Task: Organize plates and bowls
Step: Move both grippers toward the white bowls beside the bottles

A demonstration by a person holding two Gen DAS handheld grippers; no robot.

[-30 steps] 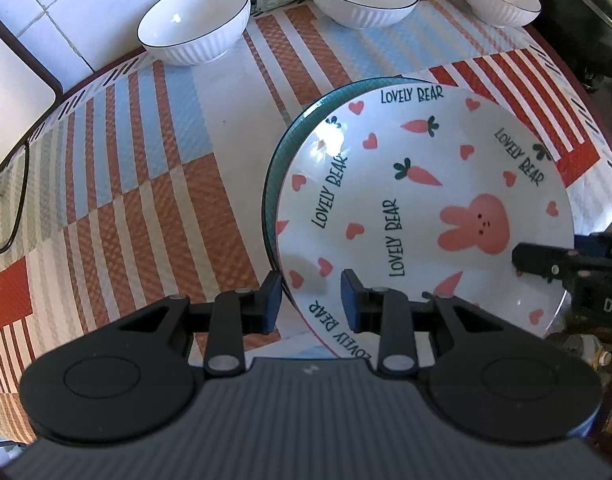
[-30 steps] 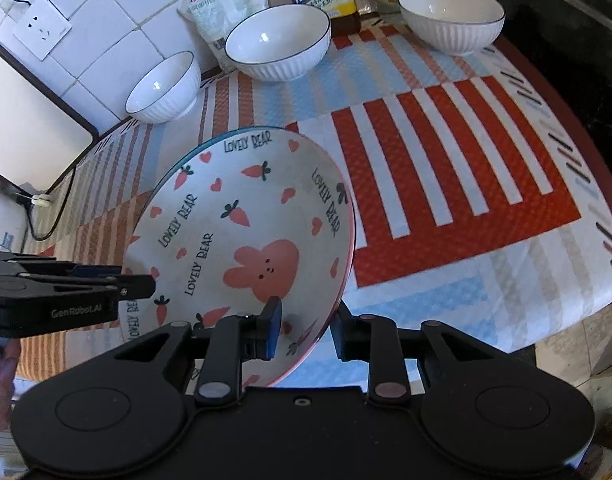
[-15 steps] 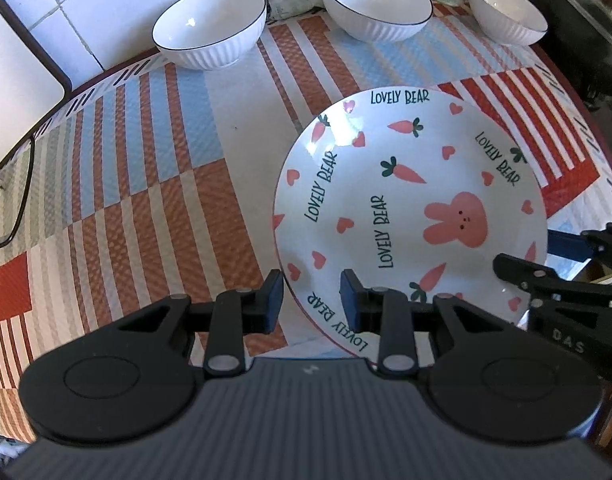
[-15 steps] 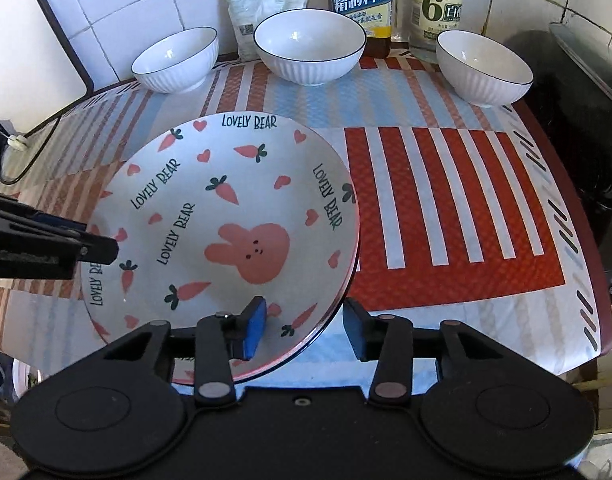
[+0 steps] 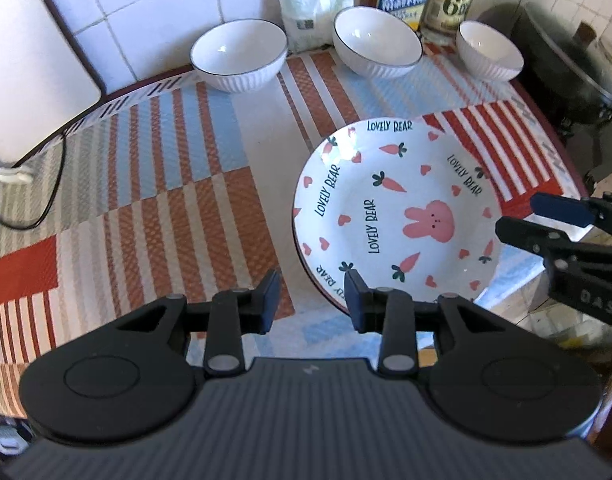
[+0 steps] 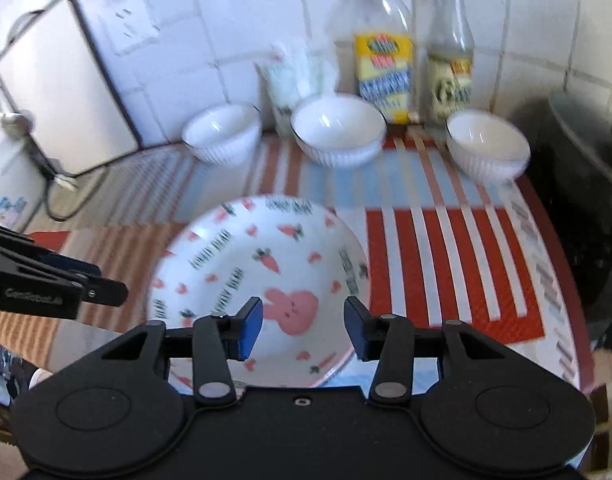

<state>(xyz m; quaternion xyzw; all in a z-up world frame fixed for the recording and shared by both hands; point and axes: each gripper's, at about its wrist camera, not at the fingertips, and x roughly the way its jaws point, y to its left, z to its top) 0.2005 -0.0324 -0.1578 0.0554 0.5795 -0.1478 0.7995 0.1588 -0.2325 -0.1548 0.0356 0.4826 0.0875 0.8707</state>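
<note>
Both grippers have let go of the rabbit plate (image 5: 397,216), now stacked flat on another plate. The left gripper (image 5: 311,300) and right gripper (image 6: 302,330) are opening, empty, above its near rim. Three white bowls (image 5: 238,55) behind it remain unsorted.

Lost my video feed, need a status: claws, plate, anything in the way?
Left claw and right claw both opening, nothing between the pads. Bunny plate lies stacked on the striped tablecloth. Three white bowls at the back, clear of it.
</note>
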